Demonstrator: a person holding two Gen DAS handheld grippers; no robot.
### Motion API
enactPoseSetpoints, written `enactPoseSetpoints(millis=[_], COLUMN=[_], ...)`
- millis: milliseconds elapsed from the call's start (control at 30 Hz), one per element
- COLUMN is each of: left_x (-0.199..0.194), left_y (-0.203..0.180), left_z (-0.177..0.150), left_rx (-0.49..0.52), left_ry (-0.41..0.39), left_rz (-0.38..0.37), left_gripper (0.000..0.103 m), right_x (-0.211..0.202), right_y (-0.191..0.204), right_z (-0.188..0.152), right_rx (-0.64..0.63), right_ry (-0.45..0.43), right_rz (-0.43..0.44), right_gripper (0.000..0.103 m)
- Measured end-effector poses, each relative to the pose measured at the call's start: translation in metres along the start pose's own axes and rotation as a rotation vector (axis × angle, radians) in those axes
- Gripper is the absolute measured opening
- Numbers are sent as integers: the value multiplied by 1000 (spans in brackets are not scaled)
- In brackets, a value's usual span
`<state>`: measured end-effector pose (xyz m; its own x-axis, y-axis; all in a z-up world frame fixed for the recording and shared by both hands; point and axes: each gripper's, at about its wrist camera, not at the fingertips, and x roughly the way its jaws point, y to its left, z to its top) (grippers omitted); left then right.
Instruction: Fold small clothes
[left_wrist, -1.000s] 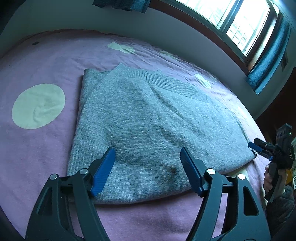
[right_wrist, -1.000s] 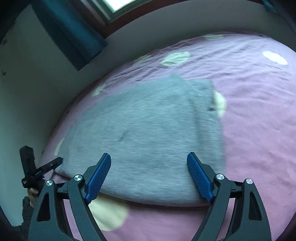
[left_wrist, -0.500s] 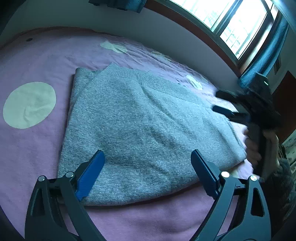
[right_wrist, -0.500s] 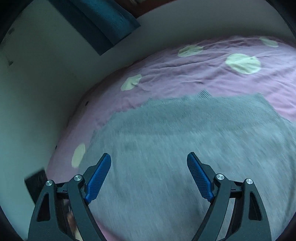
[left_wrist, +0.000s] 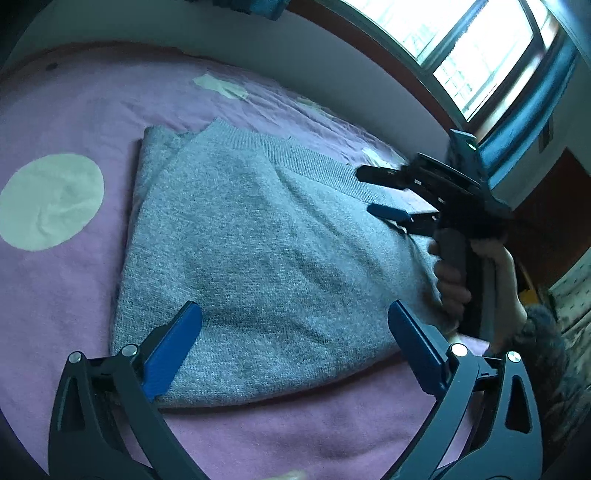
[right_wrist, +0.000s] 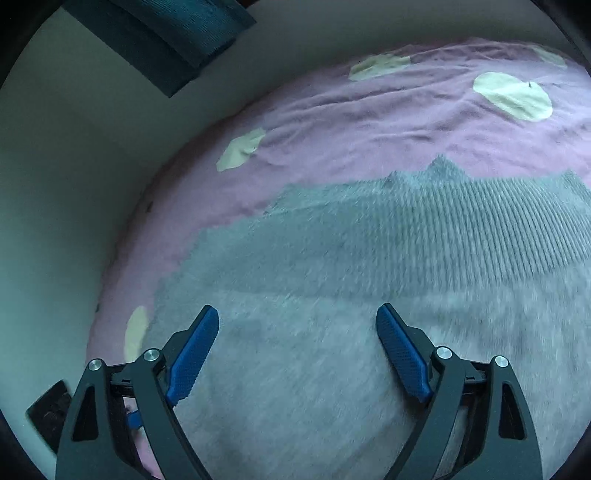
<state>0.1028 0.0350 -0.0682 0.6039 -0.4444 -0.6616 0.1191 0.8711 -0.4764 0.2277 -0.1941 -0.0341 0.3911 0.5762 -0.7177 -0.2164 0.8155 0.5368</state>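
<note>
A folded grey knit sweater lies flat on the pink bedspread, its ribbed hem along the far edge. My left gripper is open and empty, hovering over the sweater's near edge. My right gripper shows in the left wrist view at the right, held in a hand above the sweater's far right part, jaws apart. In the right wrist view the right gripper is open just above the sweater, with the ribbed band ahead.
The bedspread has pale round patches. A wall runs close along the bed's far side. A window with teal curtains stands beyond the bed.
My right gripper has swung from the sweater's right corner up and over the sweater towards its ribbed far edge. My left gripper has pulled back slightly and stayed open.
</note>
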Motion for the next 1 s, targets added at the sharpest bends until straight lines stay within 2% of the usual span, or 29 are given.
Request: enactPoseSetpoints(millis=[100, 400, 500, 567, 667, 767, 867, 1000], left_x=[1, -1, -1, -2, -2, -3, -9, -36], left_y=[2, 1, 2, 3, 4, 4, 6, 26], left_z=[0, 0, -1, -1, -1, -1, -1, 0], left_rx=[-2, -3, -9, -7, -5, -3, -25, -149], left_ry=[2, 0, -2, -2, 1, -3, -23, -118], left_rz=[-8, -18, -26, -24, -20, -22, -46, -74], left_gripper=[100, 100, 100, 100, 100, 100, 100, 100], right_x=[-18, -63, -67, -61, -60, -56, -58, -61], right_y=[11, 26, 25, 22, 21, 30, 30, 26], right_z=[-22, -110, -129, -136, -144, -149, -150, -152], right_rx=[-18, 2, 4, -6, -24, -90, -96, -83], right_ry=[-15, -24, -32, -30, -75, -95, -103, -111], right_rz=[5, 99, 75, 73, 68, 23, 20, 40], right_gripper=[86, 86, 86, 86, 87, 88, 88, 88])
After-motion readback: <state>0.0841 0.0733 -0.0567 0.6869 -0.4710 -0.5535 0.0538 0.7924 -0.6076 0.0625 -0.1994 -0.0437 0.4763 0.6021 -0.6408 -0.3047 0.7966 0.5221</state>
